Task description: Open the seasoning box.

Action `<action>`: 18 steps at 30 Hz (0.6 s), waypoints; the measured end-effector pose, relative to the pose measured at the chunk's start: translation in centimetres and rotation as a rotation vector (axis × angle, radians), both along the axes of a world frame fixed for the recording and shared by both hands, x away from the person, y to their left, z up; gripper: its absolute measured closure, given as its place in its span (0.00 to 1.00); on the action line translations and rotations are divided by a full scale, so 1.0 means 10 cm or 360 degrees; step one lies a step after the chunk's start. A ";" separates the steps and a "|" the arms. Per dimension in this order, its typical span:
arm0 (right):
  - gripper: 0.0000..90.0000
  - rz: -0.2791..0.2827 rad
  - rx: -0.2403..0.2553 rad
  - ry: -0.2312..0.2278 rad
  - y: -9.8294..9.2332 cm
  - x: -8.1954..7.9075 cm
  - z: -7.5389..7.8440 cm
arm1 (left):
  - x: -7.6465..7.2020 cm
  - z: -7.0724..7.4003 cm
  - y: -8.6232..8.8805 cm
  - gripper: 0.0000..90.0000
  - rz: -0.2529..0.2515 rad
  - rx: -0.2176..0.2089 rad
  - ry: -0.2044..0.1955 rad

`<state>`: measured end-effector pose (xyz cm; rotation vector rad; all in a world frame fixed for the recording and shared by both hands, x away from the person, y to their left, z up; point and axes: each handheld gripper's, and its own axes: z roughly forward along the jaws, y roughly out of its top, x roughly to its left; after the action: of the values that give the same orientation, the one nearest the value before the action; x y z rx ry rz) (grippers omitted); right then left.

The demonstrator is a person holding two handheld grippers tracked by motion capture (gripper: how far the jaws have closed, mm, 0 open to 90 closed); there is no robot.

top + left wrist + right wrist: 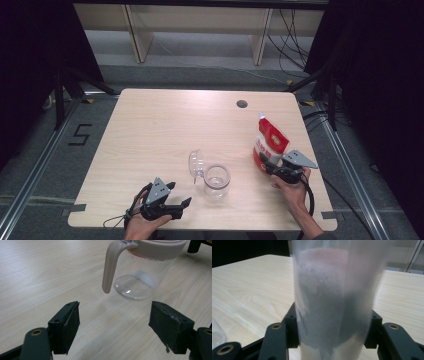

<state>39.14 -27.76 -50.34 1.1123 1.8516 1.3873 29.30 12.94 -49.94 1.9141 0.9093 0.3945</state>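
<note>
Desk [150, 130]: light wood-grain top with a round dark cable hole [242, 104] near its far edge. Grey floor around it, a pale shelf frame [200, 25] beyond.

Red-and-white pouch [269, 143]: stands upright near the desk's right edge, top corner pointing up and away. In the right gripper view the pouch [334, 302] is close to the lens, blurred, showing a translucent back with white granular content; it sits between the two black fingers.

Clear jug [217, 182]: upright at centre front of the desk, between the two hands and well apart from the pouch. Its clear lid [195, 164] is tipped open to the left of the rim. In the left gripper view the jug [140, 277] has a beige rim and beige handle; a small patch of white powder lies on the bottom.

Left gripper [179, 194]: held by a hand at the front left corner of the desk, pointed toward the jug, near it but apart. Fingers stand wide, nothing between them but bare desk.

Right gripper [264, 163]: held by a hand at the front right, at the lower part of the pouch. Fingers at a middling spread, one on each side of the pouch, with its sides meeting both pads: holding the pouch.
</note>
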 end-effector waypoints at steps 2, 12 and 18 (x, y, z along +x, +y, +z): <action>0.53 0.0026 0.0002 -0.0005 -0.01 -0.03 0.03 | 0.00 0.00 0.00 0.26 -0.0001 0.0007 -0.0002; 0.53 0.0079 -0.0039 -0.0033 -0.01 -0.15 0.12 | 0.00 0.00 0.02 0.26 0.0027 0.0002 0.0015; 0.53 0.0160 -0.0106 -0.0094 0.01 -0.25 0.19 | 0.00 0.00 0.03 0.26 0.0015 -0.0006 0.0004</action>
<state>36.64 -27.66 -48.44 0.9470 1.9198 1.3884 29.31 13.28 -49.94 1.9077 0.9202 0.3957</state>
